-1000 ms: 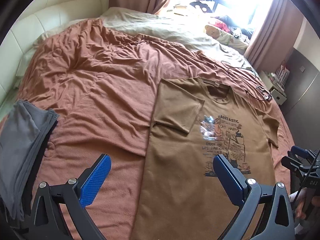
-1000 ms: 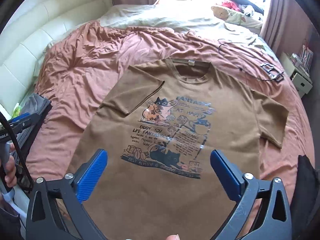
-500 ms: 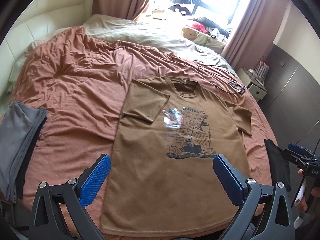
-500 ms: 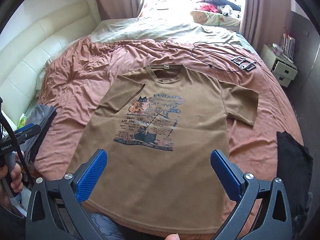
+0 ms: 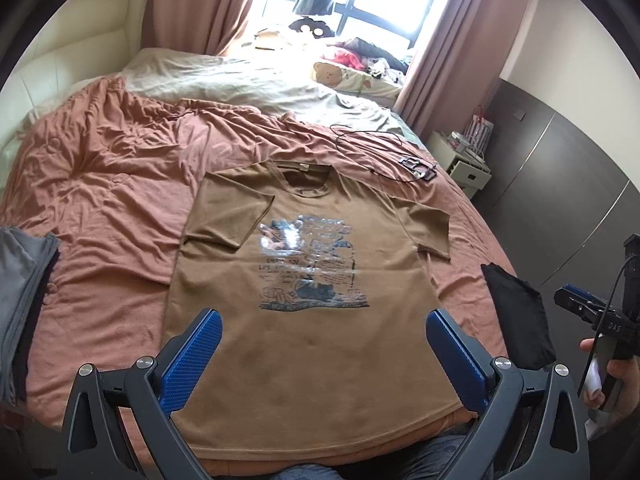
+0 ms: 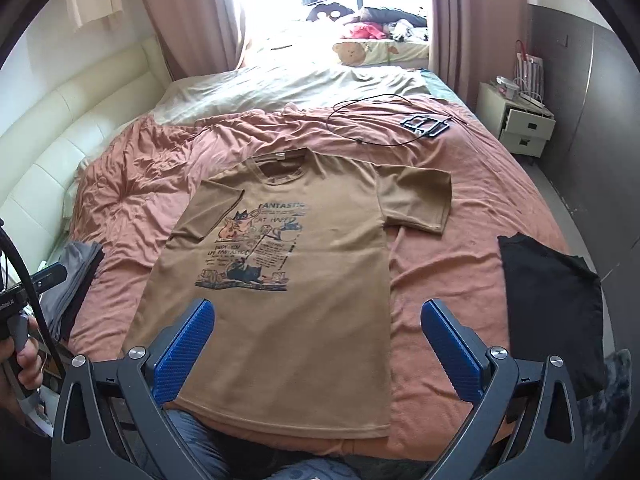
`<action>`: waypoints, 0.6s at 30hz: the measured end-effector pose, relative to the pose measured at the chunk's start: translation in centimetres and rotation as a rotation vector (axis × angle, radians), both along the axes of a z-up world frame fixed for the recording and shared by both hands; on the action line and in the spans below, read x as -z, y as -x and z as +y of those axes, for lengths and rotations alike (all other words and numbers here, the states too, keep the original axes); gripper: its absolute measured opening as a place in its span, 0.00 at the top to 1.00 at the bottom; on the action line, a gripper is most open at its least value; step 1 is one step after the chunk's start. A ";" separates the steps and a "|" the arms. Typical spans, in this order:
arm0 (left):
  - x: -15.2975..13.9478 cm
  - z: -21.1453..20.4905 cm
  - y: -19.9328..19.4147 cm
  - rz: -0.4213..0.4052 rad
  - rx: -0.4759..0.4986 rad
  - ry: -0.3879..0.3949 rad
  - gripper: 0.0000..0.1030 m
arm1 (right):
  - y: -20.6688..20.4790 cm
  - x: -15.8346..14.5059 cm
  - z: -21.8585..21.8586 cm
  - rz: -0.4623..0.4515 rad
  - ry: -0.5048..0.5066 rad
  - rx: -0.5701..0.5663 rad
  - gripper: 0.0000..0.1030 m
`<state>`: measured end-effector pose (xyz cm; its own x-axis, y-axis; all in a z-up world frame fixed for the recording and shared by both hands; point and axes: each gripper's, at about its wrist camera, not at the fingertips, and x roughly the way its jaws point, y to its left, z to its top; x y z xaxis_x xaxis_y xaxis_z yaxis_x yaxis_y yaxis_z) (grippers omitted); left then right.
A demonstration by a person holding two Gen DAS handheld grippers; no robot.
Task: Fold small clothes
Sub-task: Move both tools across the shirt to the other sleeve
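A brown T-shirt [image 5: 312,344] [image 6: 316,280] with a cat print lies flat, front up, on the rust-coloured bedspread [image 5: 104,200] [image 6: 480,216]. Its left sleeve is folded in over the chest; the right sleeve lies spread out. Its hem reaches the bed's near edge. My left gripper [image 5: 320,344] hangs open above the hem with nothing between its blue pads. My right gripper [image 6: 316,332] also stands open above the lower part of the shirt, touching nothing. In the left wrist view the right gripper [image 5: 588,312] shows at the right, held by a hand.
A grey folded garment [image 5: 20,300] [image 6: 76,276] lies at the bed's left edge, a black folded one [image 5: 516,312] [image 6: 552,304] at the right edge. A black cable with a frame [image 6: 424,124] lies beyond the shirt. A white nightstand [image 6: 520,120] stands at the right.
Both grippers have pulled back and risen away from the shirt, so the whole shirt and more of the bed now show. Both stayed open; the shirt has not moved.
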<state>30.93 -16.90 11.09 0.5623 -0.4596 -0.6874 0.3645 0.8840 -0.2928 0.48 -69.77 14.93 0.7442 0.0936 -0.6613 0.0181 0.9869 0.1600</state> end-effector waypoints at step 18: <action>-0.5 -11.6 -2.1 0.022 0.160 -0.034 0.03 | 0.5 1.2 -9.1 -0.038 -0.130 0.095 0.08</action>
<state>33.04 -28.54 11.58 0.4684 -0.5185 -0.7153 0.4952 0.8246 -0.2735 0.02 -78.86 13.73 0.7779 0.1051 -0.6196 0.1015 0.9519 0.2890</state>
